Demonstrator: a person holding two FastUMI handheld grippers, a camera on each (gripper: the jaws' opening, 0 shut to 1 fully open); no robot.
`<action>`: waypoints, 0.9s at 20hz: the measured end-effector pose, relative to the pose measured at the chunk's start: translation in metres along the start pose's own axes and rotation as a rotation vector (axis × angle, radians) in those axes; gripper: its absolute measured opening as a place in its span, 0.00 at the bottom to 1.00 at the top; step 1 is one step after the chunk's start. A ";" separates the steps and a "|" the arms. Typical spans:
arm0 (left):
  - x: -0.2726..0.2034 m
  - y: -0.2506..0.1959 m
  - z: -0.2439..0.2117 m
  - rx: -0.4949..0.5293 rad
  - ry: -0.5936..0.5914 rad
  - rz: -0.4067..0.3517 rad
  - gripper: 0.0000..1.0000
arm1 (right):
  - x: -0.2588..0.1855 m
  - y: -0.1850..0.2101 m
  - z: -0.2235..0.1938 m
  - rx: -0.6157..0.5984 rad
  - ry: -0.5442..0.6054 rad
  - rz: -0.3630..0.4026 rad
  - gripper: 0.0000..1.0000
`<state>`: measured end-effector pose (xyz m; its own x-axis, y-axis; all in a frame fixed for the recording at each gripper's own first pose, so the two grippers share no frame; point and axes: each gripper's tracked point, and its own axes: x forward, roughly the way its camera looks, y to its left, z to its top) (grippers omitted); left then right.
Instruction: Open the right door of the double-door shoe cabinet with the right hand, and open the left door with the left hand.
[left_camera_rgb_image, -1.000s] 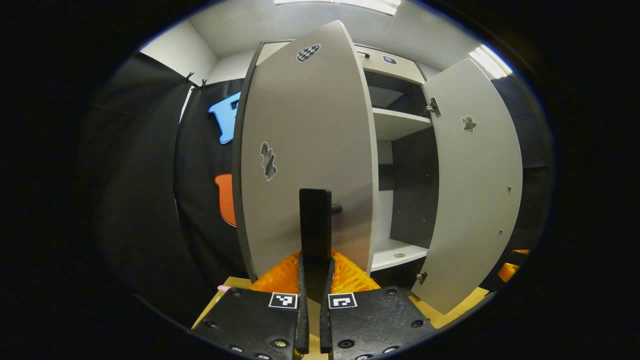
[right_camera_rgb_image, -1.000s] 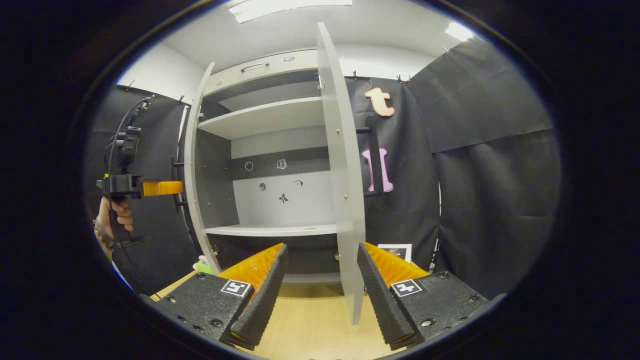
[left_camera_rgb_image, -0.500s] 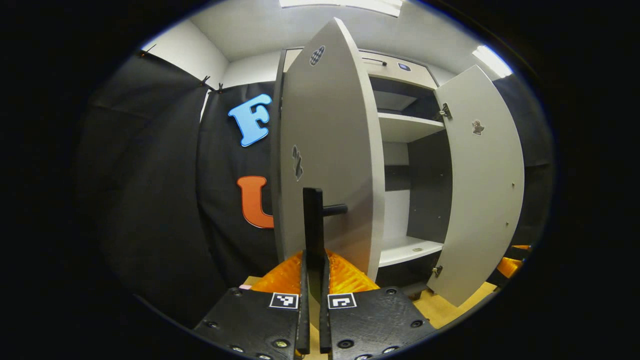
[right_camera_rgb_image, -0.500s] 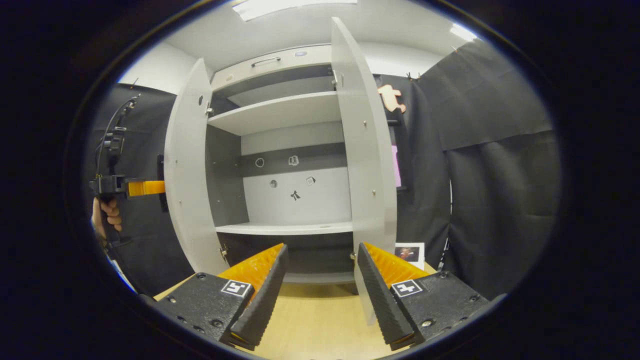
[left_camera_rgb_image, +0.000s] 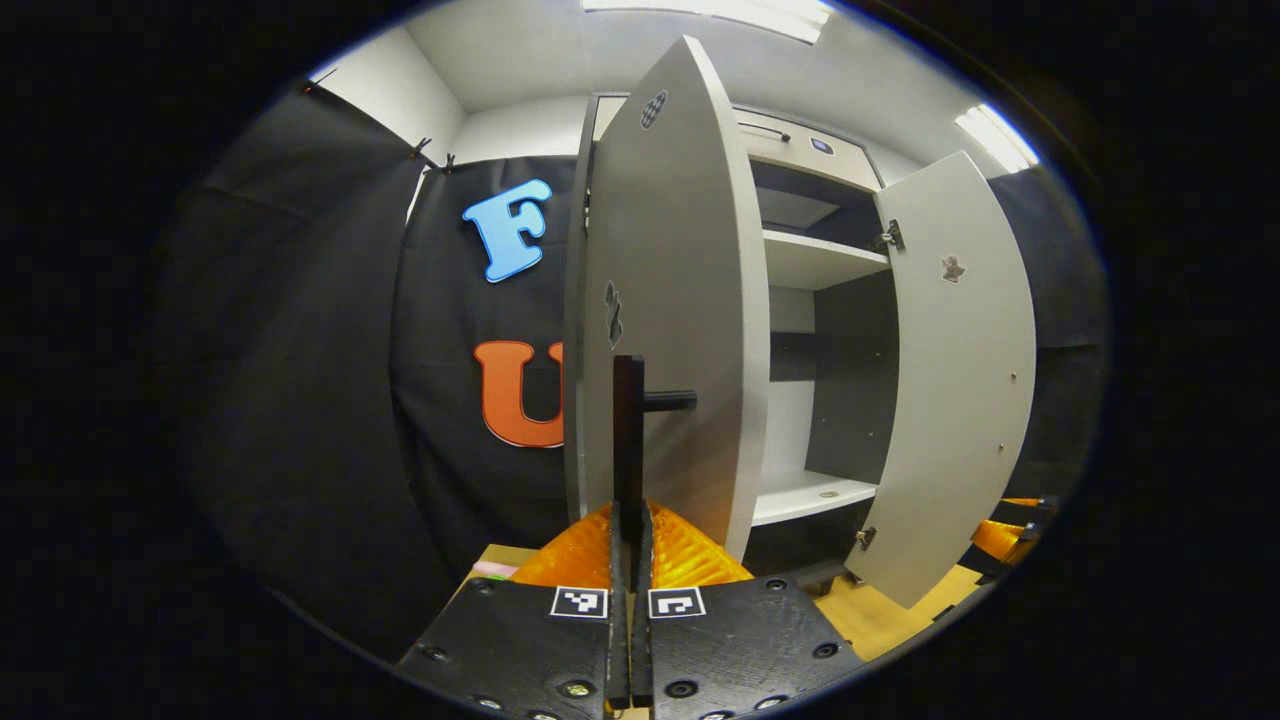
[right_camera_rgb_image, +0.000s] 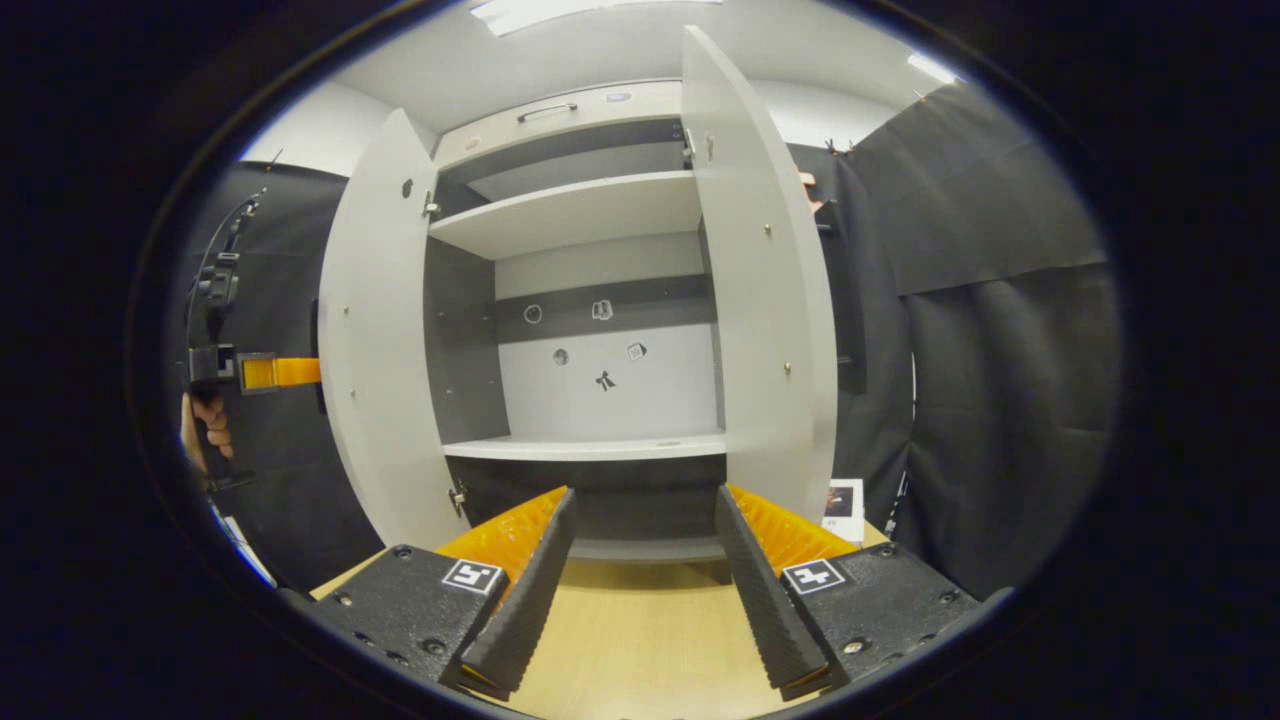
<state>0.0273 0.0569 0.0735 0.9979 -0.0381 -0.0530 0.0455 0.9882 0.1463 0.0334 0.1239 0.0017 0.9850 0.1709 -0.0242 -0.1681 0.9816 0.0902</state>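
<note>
Shoe cabinet (right_camera_rgb_image: 600, 400) at centre of right gripper view, both doors swung wide, shelves exposed. Left door (left_camera_rgb_image: 670, 330) edge-on in left gripper view, free edge clear of cabinet; handle (left_camera_rgb_image: 628, 440) clamped between closed fingers of left gripper (left_camera_rgb_image: 629, 560), held level by hand (right_camera_rgb_image: 205, 425). Right door (right_camera_rgb_image: 770, 300) standing open. Right gripper (right_camera_rgb_image: 640, 570) spread wide, holding nothing, above wooden floor (right_camera_rgb_image: 630, 650).

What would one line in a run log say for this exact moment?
left gripper: shut on left door handle | right gripper: open, holding nothing | left door: open | right door: open
</note>
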 end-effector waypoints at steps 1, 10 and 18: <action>0.000 0.007 0.000 0.003 -0.001 0.010 0.01 | 0.000 0.002 0.000 -0.002 -0.001 -0.001 0.88; 0.001 0.068 0.004 -0.079 -0.029 0.085 0.00 | 0.006 0.007 0.000 -0.020 0.005 -0.002 0.88; -0.036 0.066 -0.006 -0.035 -0.035 0.160 0.00 | 0.004 0.010 0.000 -0.036 0.001 -0.003 0.88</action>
<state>-0.0054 0.1239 0.0791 0.9933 0.1151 0.0030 -0.1147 0.9867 0.1152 0.0356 0.1347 0.0028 0.9855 0.1680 -0.0253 -0.1665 0.9846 0.0538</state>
